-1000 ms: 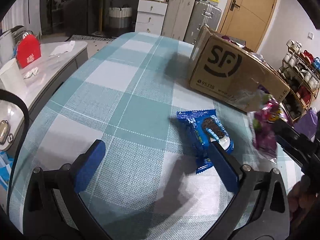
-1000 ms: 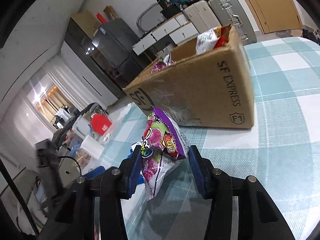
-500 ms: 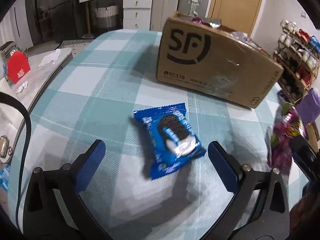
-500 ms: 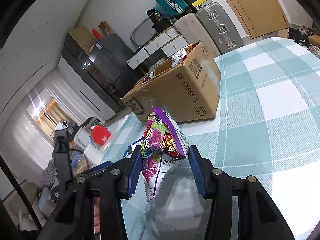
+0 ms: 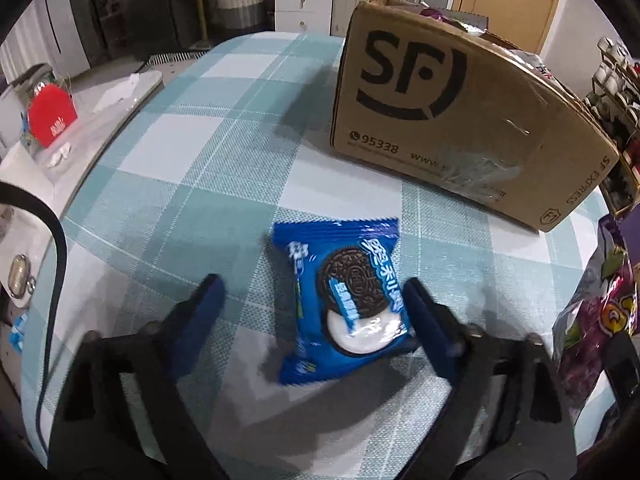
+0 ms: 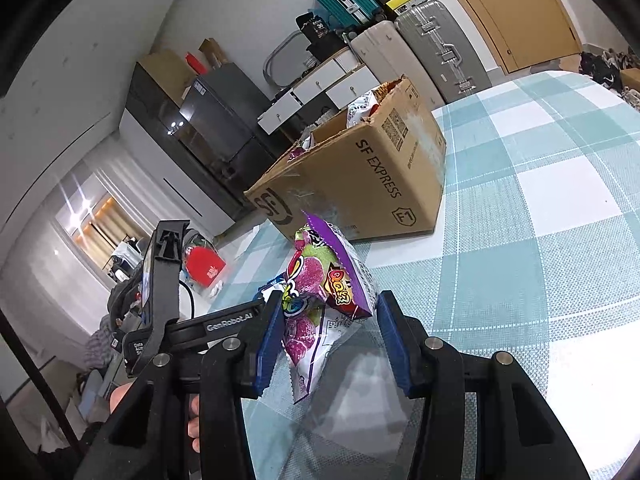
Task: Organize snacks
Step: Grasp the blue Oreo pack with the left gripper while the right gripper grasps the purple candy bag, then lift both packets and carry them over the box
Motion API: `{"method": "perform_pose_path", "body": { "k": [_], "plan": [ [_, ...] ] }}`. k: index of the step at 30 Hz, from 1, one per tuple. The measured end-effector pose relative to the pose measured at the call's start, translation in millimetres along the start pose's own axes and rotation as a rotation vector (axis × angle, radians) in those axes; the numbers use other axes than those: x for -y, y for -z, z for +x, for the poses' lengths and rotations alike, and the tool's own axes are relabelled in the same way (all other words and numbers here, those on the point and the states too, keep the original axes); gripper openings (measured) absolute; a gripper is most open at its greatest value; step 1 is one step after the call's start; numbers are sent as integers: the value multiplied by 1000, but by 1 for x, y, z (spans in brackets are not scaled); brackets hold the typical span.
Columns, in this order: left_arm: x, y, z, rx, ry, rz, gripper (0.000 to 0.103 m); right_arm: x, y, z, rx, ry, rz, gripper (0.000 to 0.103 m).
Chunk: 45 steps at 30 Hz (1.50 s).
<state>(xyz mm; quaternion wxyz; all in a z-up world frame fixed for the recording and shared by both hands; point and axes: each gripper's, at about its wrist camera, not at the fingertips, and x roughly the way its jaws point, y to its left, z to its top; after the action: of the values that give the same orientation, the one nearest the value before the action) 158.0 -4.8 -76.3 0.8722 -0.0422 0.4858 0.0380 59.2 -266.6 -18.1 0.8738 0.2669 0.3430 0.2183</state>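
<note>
Cookie packet [image 5: 344,300] lies on table [image 5: 192,200] before cardboard box [image 5: 452,112].

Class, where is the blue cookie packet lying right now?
In the left wrist view the blue cookie packet lies flat on the checked tablecloth, between the closing left gripper jaws, in front of the cardboard box.

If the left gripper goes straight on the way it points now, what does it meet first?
Most likely the blue cookie packet lying on the table: it sits between the closing jaws of the left gripper, slightly right of centre.
</note>
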Motion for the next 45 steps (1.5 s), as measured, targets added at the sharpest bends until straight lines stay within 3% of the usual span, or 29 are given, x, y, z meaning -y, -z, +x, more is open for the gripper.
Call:
{"method": "perform_pose_path", "body": {
  "k": [3, 4, 16, 22, 37, 45],
  "plan": [
    [0, 3, -6, 12, 8, 41, 44, 0, -1, 0, 0, -1, 3, 47],
    [-2, 4, -9, 11, 19, 45, 43, 0, -1, -1, 1, -3, 8, 47],
    [-24, 37, -36, 6, 75, 69, 42, 0, -3, 6, -10, 21, 10, 47],
    [-31, 59, -57, 63, 123, 94, 42, -9, 0, 15, -68, 57, -36, 47],
    [-47, 87, -104, 136, 254, 50, 42, -55, 31, -21, -95, 8, -104, 47],
    [-56, 89, -131, 198, 257, 51, 42, -59, 43, -40, -66, 29, -62, 47]
  ]
}}
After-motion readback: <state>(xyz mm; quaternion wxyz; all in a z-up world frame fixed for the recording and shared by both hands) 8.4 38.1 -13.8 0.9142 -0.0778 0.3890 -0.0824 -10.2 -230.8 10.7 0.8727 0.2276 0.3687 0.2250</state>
